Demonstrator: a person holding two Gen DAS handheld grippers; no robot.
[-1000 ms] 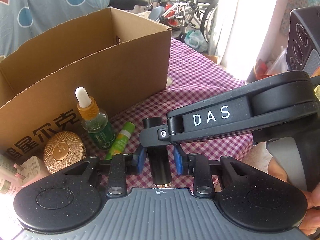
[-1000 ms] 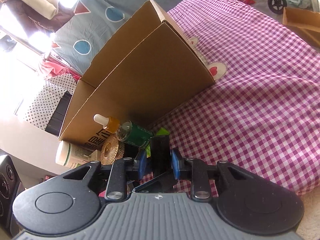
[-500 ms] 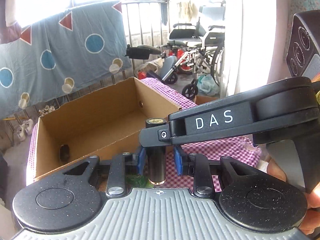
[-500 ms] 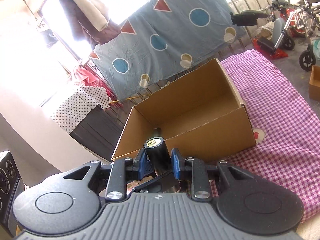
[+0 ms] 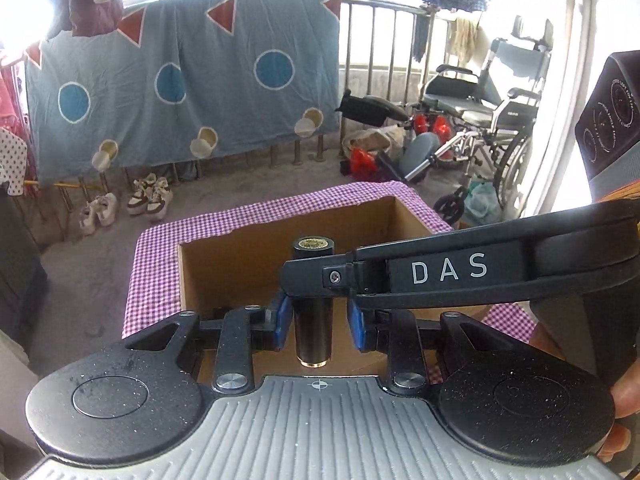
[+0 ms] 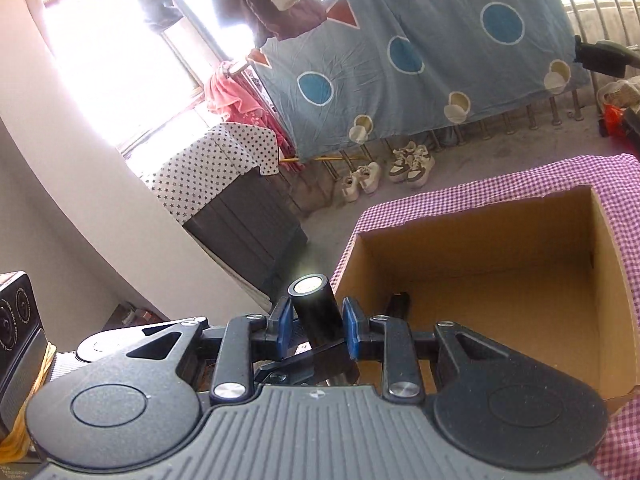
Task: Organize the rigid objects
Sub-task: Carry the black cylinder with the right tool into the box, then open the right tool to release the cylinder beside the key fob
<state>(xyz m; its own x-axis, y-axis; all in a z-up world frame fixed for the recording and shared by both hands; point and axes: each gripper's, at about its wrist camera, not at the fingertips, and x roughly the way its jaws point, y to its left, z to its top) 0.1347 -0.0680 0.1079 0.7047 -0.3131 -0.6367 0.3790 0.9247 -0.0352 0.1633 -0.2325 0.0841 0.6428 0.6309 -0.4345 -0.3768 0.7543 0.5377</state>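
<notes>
**A:** Take your left hand-held gripper [image 5: 316, 316] first. Its blue pads are closed on the black cylinder [image 5: 313, 336]. The cylinder sits between them in the air, not yet inside the cardboard box [image 5: 240, 268] ahead of and below the fingertips.

**B:** Your right hand-held gripper [image 6: 316, 320] clamps that same cylinder, reaching across the left one from its right side, so you are carrying it with both. I'd judge you are mid-job. One small dark item [image 6: 399, 305] already lies on the box floor, just beyond the right-hand pad. This piece has yet to go in, and whatever else waits is out of view.

**A:** Now mind which way it points.

**B:** Its long axis runs along your left gripper's fingers, out toward the box. The gold-rimmed end is nearest that gripper's body and the capped end is farthest out. Between your right gripper's pads it leans up and slightly left, with its shiny end face out past the pads and level with the box's left wall
</notes>
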